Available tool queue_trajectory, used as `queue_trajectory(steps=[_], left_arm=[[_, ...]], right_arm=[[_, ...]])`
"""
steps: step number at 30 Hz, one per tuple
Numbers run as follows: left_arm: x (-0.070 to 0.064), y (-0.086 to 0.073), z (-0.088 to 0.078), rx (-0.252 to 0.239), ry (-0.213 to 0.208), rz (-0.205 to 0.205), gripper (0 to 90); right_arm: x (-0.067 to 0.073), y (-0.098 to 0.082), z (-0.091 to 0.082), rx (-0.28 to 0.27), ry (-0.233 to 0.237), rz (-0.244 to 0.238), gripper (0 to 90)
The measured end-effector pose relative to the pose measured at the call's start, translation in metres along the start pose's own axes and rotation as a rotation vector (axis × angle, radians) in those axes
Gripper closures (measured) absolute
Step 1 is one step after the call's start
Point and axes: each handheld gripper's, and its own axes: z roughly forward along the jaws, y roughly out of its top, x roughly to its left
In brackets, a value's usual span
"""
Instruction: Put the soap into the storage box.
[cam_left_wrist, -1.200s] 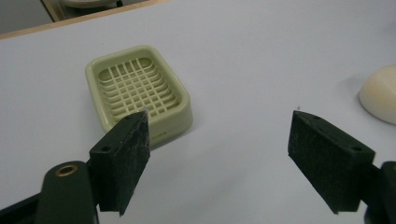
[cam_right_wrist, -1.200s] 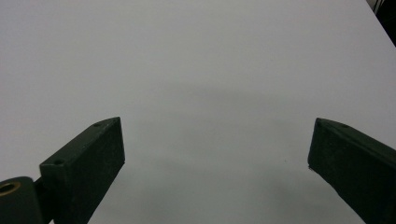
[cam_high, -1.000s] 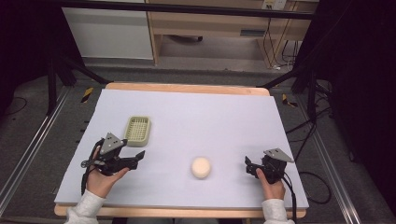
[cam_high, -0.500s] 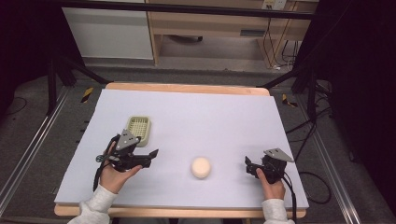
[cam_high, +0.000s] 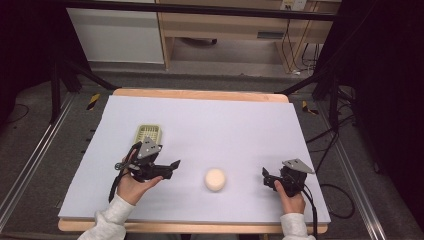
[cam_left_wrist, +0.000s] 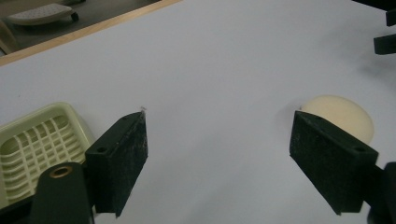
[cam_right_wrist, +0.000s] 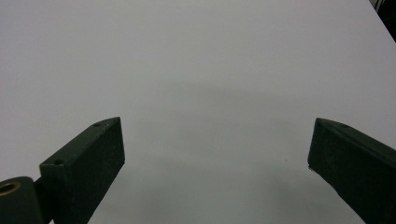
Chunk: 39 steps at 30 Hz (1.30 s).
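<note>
Left tool (cam_high: 172, 165) gaped empty; cream puck (cam_high: 215, 179) half hidden behind its jaw in left gripper view. Basket (cam_left_wrist: 32, 144) cut off lower left. Right tool (cam_high: 265, 176) gaped over bare worktop (cam_high: 225, 125).

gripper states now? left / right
Left tongs: open, holding nothing, near the round soap.
Right tongs: open, holding nothing, over bare table.

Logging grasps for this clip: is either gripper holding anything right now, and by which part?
Nothing is held. The left gripper has open jaws with bare table between them, short of the cream round soap; the right gripper is open too.
</note>
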Motion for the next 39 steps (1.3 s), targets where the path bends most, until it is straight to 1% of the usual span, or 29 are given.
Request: queue_trajectory(steps=[15, 22, 30, 39], left_arm=[[-0.022, 0.007, 0.018, 0.017, -0.059, 0.026, 18.4], [-0.032, 0.011, 0.024, 0.027, -0.074, 0.043, 18.3], [-0.044, 0.015, 0.034, 0.047, -0.102, 0.064, 18.1], [-0.055, 0.018, 0.042, 0.062, -0.129, 0.074, 17.8]], right_arm=[[0.000, 0.000, 0.000, 0.005, 0.005, -0.004, 4.1], [0.000, 0.000, 0.001, 0.009, 0.008, -0.004, 4.2], [0.001, 0.000, 0.001, 0.011, 0.004, -0.010, 4.1], [0.001, 0.000, 0.001, 0.011, 0.000, -0.015, 4.2]])
